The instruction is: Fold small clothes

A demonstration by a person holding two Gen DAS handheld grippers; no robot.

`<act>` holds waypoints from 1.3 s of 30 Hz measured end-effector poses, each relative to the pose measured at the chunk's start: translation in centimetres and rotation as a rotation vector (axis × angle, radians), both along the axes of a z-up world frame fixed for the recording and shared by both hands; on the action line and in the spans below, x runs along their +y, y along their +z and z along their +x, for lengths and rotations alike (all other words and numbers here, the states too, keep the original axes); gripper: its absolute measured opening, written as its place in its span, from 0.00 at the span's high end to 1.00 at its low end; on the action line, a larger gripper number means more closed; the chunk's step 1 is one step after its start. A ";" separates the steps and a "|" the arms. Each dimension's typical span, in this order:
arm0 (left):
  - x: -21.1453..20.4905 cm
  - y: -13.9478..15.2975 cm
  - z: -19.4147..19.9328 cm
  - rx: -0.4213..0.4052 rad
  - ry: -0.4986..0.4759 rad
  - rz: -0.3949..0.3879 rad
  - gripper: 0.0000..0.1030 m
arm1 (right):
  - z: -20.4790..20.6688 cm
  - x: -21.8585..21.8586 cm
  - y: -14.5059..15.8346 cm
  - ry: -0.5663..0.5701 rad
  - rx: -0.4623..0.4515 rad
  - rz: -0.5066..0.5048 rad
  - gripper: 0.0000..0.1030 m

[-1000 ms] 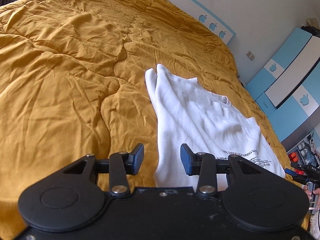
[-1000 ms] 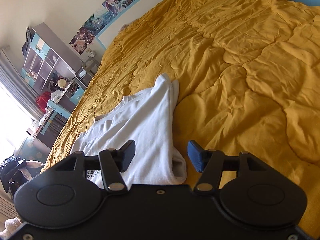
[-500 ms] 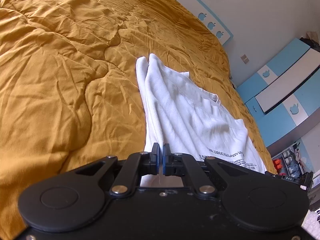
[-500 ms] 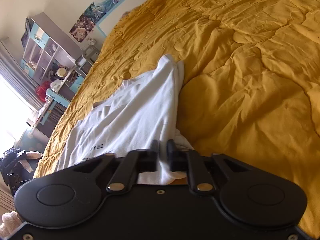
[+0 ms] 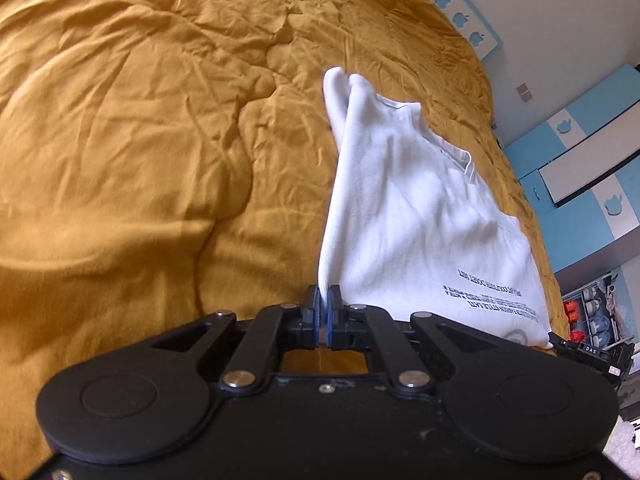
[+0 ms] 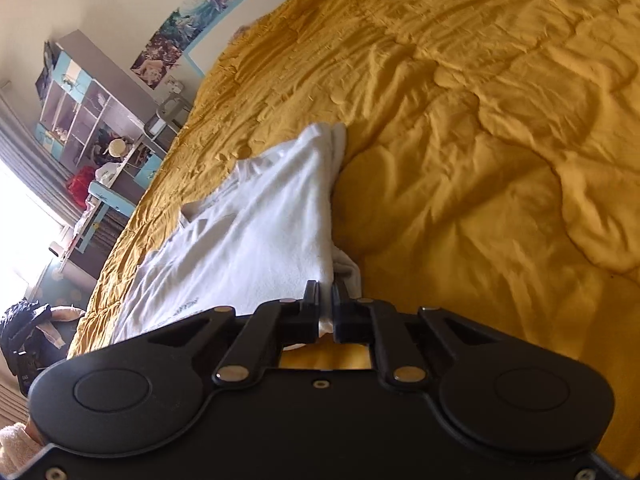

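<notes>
1 white shirt (image 5: 404,216) on the bed, lying on 1 mustard quilt (image 5: 140,140), toward the side nearer the blue cupboards (image 5: 580,168). 2 tongs in play. Left tongs (image 5: 323,300) have just closed & are clamped on a near corner of the shirt, cloth pinched btwn the blue pads, edge pulled up taut. Right tongs (image 6: 326,296) likewise just closed, clamped on the other near corner of the same shirt (image 6: 256,240), w/ a white fold showing btwn the jaws. 3 apple cutouts (image 5: 460,20) on the headboard in left view. Shirt's printed text (image 5: 492,296) is upside down & too blurred to read. Shirt's near hem is hidden behind both tong bodies. Shelf unit (image 6: 80,100) far left in right view, contents too small to make out.
</notes>
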State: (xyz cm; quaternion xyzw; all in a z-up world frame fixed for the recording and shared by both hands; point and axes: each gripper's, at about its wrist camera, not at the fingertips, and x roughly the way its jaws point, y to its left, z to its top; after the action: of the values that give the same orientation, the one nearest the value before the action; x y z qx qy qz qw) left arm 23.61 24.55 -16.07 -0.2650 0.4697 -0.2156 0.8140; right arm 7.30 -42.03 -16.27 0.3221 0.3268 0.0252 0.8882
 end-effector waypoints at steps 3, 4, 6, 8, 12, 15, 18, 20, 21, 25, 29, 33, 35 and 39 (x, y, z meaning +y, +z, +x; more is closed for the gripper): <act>0.7 0.1 0.1 0.009 0.002 -0.037 0.92 | -0.3 -0.4 -1.8 -0.021 0.013 0.059 0.93; 1.0 0.6 0.1 0.003 -0.002 -0.046 0.91 | -0.4 -0.5 -1.7 -0.016 0.012 0.069 0.88; 1.3 2.0 0.2 -0.038 0.004 -0.009 0.76 | -0.6 -0.6 -1.0 -0.018 0.019 0.058 0.72; 1.0 3.9 1.1 -0.113 -0.009 0.029 0.71 | -0.5 -0.5 0.6 -0.009 -0.003 -0.013 0.64; -1.0 5.5 5.3 -0.227 -0.001 0.067 0.65 | 2.3 -0.1 3.3 0.011 -0.082 -0.137 0.58; -3.2 5.6 9.8 -0.291 0.050 0.104 0.62 | 6.4 0.3 4.2 0.021 -0.105 -0.168 0.56; -4.5 4.5 13.7 -0.274 0.074 0.119 0.61 | 10.8 0.6 4.5 0.015 -0.111 -0.202 0.56; -5.6 3.7 15.7 -0.254 0.071 0.143 0.61 | 13.4 0.7 4.7 0.011 -0.116 -0.232 0.55; -6.2 3.3 16.4 -0.244 0.067 0.159 0.60 | 14.5 0.8 4.8 0.010 -0.114 -0.243 0.54; -7.9 2.0 18.3 -0.217 0.041 0.210 0.58 | 18.3 1.0 4.3 0.009 -0.083 -0.276 0.53; -8.6 1.5 18.4 -0.248 0.001 0.173 0.62 | 20.3 1.4 2.9 0.045 -0.030 -0.299 0.51; -9.6 1.6 17.7 -0.297 -0.025 0.202 0.95 | 20.4 2.3 1.7 0.061 -0.027 -0.323 0.73; -9.0 2.5 16.4 -0.362 0.021 0.178 0.95 | 20.0 2.3 1.7 0.038 -0.045 -0.335 0.83; -8.0 2.8 16.4 -0.370 0.090 0.157 0.95 | 19.5 2.1 2.4 -0.005 -0.109 -0.312 0.86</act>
State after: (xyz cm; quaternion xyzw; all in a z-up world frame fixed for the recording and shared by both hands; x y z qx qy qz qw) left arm 39.99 16.54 -13.26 -0.1771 0.3152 -0.1868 0.9135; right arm 26.79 -39.90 -13.86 0.1792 0.2775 -0.0108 0.9438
